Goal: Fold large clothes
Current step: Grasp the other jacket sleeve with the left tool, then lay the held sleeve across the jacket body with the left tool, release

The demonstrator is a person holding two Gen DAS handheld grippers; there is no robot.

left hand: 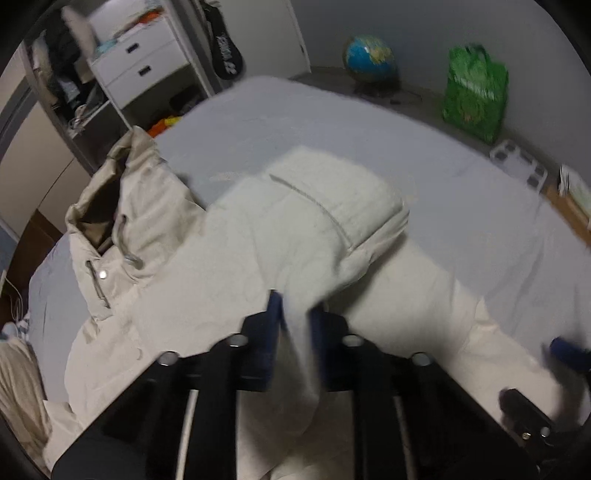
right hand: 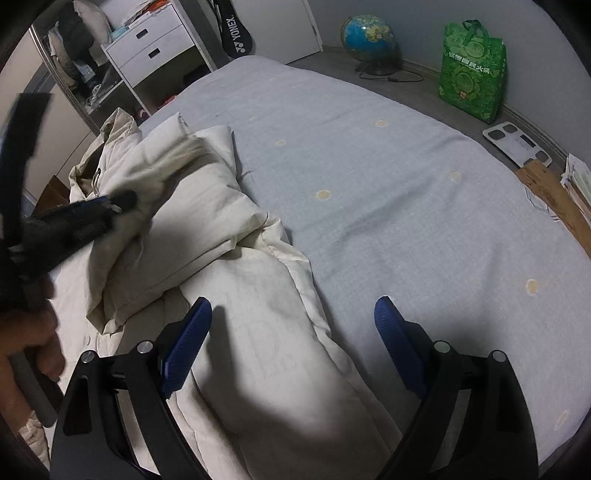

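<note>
Left gripper (left hand: 295, 325) pinching one fold of the single cream jacket (left hand: 258, 236), lifting it over the bed (left hand: 369, 122). Right gripper (right hand: 293, 321) hanging spread wide above the jacket's edge, gripping nothing. Sitting beyond on the floor: one globe (right hand: 367, 33), one green bag (right hand: 472, 70), one scale (right hand: 517, 142).

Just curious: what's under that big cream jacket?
The cream jacket lies on a grey-blue bedsheet, visible all around it. Whatever is beneath the jacket itself is covered.

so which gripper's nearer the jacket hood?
Left. The left gripper is clamped on the cream jacket close to its hood; the right gripper hangs open farther down.
</note>
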